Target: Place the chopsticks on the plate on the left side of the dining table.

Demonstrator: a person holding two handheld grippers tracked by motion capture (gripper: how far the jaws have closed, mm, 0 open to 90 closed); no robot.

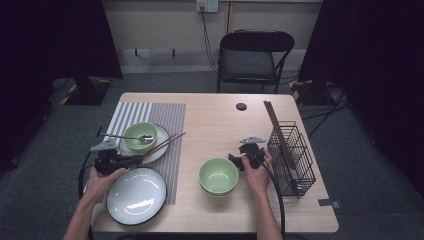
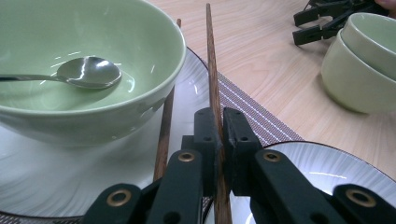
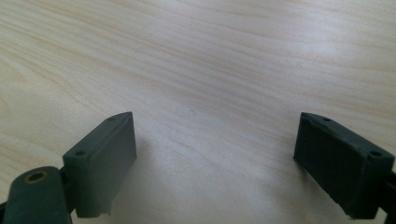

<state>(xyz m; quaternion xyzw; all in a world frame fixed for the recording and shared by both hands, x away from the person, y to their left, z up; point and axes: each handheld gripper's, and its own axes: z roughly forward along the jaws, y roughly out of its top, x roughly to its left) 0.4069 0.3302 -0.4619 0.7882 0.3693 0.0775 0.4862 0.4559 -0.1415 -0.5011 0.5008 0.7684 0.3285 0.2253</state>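
High view: wire rack point(image 1: 292, 155) beside stacked bowls point(image 1: 218, 176).

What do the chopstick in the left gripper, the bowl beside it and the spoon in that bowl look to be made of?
The chopstick looks like dark brown wood: matte, with faint lengthwise grain. The bowl is probably glazed ceramic: pale green, thick-walled, with soft glossy highlights. The spoon looks like polished metal, likely steel, since it mirrors the light. The left gripper has its jaws shut on the chopstick.

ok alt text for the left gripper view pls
The left hand-held gripper is shut on one wooden chopstick; a second chopstick lies on a white plate beside a green bowl holding a spoon.
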